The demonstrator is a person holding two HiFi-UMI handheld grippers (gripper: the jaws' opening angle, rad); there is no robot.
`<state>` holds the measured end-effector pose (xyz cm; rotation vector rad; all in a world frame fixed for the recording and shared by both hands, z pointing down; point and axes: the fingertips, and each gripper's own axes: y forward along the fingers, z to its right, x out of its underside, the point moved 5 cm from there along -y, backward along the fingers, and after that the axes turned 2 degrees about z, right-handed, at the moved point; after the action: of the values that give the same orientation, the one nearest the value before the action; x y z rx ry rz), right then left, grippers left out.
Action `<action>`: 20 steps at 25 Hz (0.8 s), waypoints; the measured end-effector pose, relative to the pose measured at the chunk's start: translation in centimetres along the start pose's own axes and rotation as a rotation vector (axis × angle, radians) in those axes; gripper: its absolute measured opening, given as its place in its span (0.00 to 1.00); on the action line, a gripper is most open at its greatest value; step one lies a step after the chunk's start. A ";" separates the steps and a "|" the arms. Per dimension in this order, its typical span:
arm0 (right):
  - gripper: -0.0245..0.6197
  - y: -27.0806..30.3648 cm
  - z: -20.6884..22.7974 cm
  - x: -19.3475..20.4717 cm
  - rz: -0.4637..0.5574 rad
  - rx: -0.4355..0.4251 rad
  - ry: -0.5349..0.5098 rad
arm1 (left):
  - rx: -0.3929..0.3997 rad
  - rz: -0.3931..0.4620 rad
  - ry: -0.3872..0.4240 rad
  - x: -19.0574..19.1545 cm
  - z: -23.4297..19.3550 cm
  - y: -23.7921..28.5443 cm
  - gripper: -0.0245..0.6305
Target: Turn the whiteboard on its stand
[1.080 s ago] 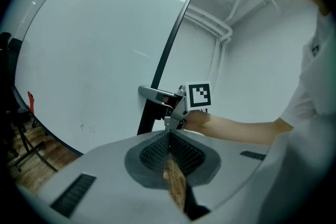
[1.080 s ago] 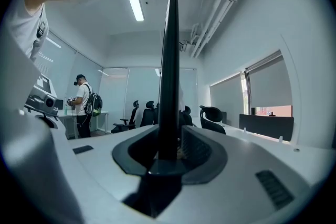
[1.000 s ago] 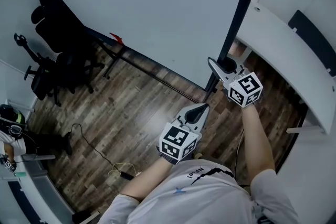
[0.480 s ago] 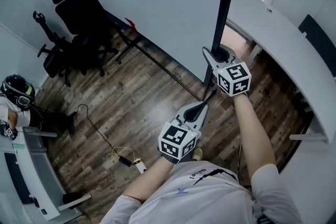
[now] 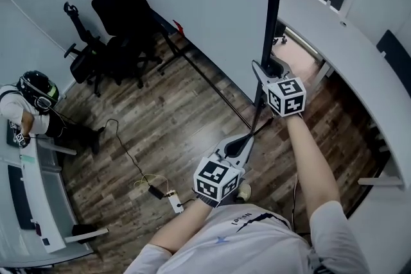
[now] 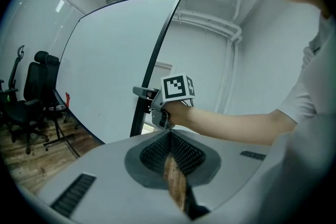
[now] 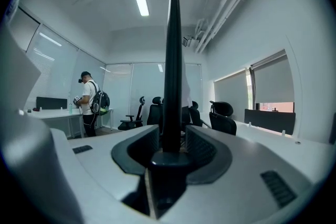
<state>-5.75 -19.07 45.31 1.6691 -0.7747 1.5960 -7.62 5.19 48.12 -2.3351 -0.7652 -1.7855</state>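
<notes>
**Whiteboard held by its right edge**

Nearest the operator, the left gripper [image 5: 244,141] hangs over the plank floor [image 5: 160,119], its jaws pressed together with nothing between them; a power strip [image 5: 172,201] lies on the floor to its left. Further out and to the right, the right gripper [image 5: 268,67] pinches the black side frame [image 5: 275,3] of the whiteboard [image 5: 212,16]; its jaws have just been opening slightly, with the frame bar upright between the pads. The whiteboard stands upright on its stand [image 5: 212,83], its white face to the left of the gripped edge; a curved desk [image 5: 347,54] runs along the right. Beyond the board's far end stand black office chairs [image 5: 119,29]; at far left is another person [image 5: 29,96].
</notes>
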 end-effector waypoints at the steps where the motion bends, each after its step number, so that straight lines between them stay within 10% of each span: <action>1: 0.27 -0.2 -0.4 0.1 -0.007 -0.005 -0.004 | -0.001 0.003 -0.001 -0.2 -0.1 -0.2 0.06; 20: 0.33 -9.3 -4.4 1.4 -0.038 0.052 0.047 | 0.066 0.030 0.014 -1.4 0.3 0.0 0.06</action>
<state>-0.65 -10.04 46.00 1.6671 -0.6784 1.6357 -7.62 4.89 46.69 -2.2780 -0.7701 -1.7358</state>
